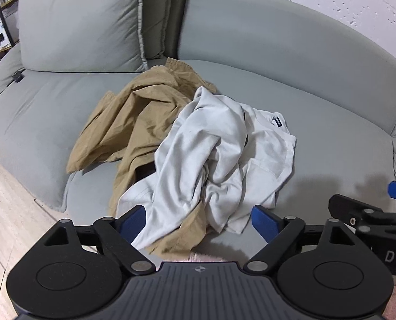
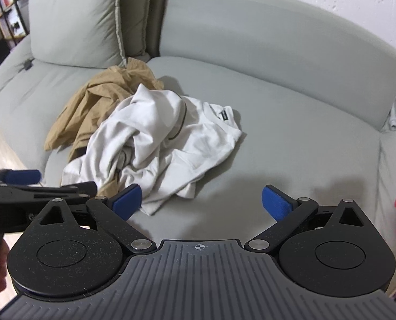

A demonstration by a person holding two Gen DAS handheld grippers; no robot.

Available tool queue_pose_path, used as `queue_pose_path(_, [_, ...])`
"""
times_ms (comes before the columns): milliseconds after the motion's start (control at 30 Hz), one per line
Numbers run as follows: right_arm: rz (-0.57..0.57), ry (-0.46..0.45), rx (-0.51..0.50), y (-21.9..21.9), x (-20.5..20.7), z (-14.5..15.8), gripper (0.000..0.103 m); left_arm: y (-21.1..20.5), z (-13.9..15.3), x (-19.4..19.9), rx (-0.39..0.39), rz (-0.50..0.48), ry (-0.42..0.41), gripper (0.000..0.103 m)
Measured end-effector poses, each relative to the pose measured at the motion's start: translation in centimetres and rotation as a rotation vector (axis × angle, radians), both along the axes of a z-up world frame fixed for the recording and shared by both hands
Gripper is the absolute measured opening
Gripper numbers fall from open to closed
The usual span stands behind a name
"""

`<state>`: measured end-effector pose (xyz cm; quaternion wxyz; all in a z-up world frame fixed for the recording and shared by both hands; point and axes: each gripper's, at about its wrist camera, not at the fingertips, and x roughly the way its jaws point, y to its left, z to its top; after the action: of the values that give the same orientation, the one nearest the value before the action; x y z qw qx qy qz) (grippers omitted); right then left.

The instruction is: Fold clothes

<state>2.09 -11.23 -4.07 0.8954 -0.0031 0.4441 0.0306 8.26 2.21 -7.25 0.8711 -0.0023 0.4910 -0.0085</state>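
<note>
A crumpled white cotton T-shirt (image 1: 219,157) was seen heaped on a rumpled tan fabric garment (image 1: 128,122), both unfolded on the grey upholstered sofa seat (image 1: 331,138). The left gripper (image 1: 198,221) was held just short of the pile's near edge, fingers spread wide, nothing gripped. The right gripper (image 2: 200,200) was held beside it over bare seat, fingers likewise wide and empty. An approach to a grasp was judged in hand. A hem or shoulder edge of the T-shirt would need pinching so it could be lifted clear and spread flat.
</note>
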Motion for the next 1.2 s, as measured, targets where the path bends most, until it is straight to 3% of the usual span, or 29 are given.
queue_pose_path(100, [0.011, 0.006, 0.020, -0.3, 1.5, -1.1, 0.085, -0.1, -1.0, 1.2, -0.014, -0.011, 0.006, 0.063])
queue_pose_path(167, [0.021, 0.020, 0.034, -0.5, 3.0, -2.3, 0.080, -0.3, -1.6, 2.0, -0.012, -0.014, 0.005, 0.059])
queue_pose_path(300, [0.044, 0.035, 0.071, -1.0, 5.8, -4.6, 0.052, -1.0, -3.1, 4.1, 0.026, -0.045, -0.035, 0.060])
queue_pose_path(533, [0.015, 0.050, 0.033, -2.1, 10.1, -8.0, 0.048, -4.9, -5.6, 7.3, 0.022, -0.150, -0.034, 0.057])
queue_pose_path(600, [-0.001, 0.073, 0.036, -3.0, 11.3, -9.0, 0.048, -5.5, -6.7, 8.0, -0.014, -0.146, -0.012, 0.056])
queue_pose_path(700, [-0.013, 0.102, 0.045, -4.2, 13.0, -10.4, 0.050, -6.7, -8.3, 8.7, -0.029, -0.172, 0.002, 0.064])
queue_pose_path(900, [-0.020, 0.132, 0.086, -5.9, 16.5, -13.3, 0.056, -9.1, -12.2, 10.7, 0.070, -0.156, 0.011, 0.082])
queue_pose_path(1067, [-0.026, 0.157, 0.120, -7.4, 19.4, -15.8, 0.069, -9.6, -14.3, 11.8, 0.143, -0.155, 0.039, 0.083])
queue_pose_path(1200, [-0.055, 0.177, 0.139, -8.0, 21.3, -18.0, 0.071, -9.7, -15.1, 12.1, 0.183, -0.181, 0.061, 0.080])
